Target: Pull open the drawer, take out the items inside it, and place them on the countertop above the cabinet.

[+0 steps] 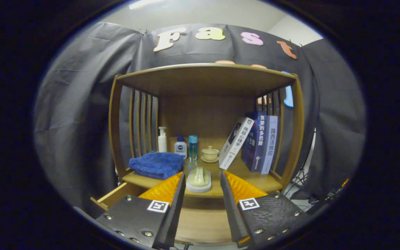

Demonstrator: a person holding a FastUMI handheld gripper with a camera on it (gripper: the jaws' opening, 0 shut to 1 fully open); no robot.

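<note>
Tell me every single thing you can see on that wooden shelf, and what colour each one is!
wooden cabinet: one, brown, with a slatted side and a roof shelf.
drawer: one, brown, pulled open below the countertop.
towel: one, blue, folded on the countertop's left part.
pump bottle: one, white, behind the towel.
small bottle: one, white with a blue label and cap, beside the pump bottle.
blue bottle: one, clear blue, next along.
lidded cup: one, cream, on a saucer at the back.
soap dish: one, pale, just ahead of the fingers.
books: three, one white leaning, one dark blue and one pale upright.
gripper: one, fingers apart, holding nothing.
</note>
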